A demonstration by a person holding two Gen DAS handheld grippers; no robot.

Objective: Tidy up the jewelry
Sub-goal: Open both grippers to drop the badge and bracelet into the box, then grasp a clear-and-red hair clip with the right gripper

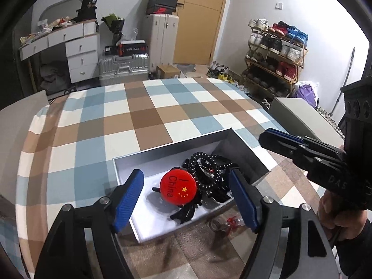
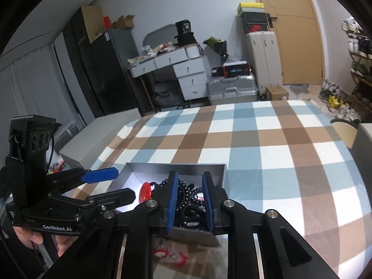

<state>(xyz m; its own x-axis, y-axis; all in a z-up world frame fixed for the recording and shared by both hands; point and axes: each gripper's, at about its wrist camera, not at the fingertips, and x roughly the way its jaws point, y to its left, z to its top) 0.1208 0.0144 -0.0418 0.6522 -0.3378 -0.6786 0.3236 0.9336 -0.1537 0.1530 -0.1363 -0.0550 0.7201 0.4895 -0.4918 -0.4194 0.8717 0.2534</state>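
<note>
Here, red badge (image 1: 178, 187) lies in box (image 1: 162, 152) between parted left jaws; right jaws slightly apart, empty.

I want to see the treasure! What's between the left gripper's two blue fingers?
In the left wrist view: a red China badge and black beads, lying in the grey box.

Checked bedspread (image 1: 144, 116) carries grey open box (image 1: 130, 158); red trinket (image 1: 229, 222) beside it.

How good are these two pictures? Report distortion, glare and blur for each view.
Left wrist view: strong fisheye bend with dark corners; the red badge and black beads in the box are sharp, the small red item outside it is blurred. Right wrist view: same bend; a bright glare patch washes out the box floor; items under the gripper are soft.
</note>
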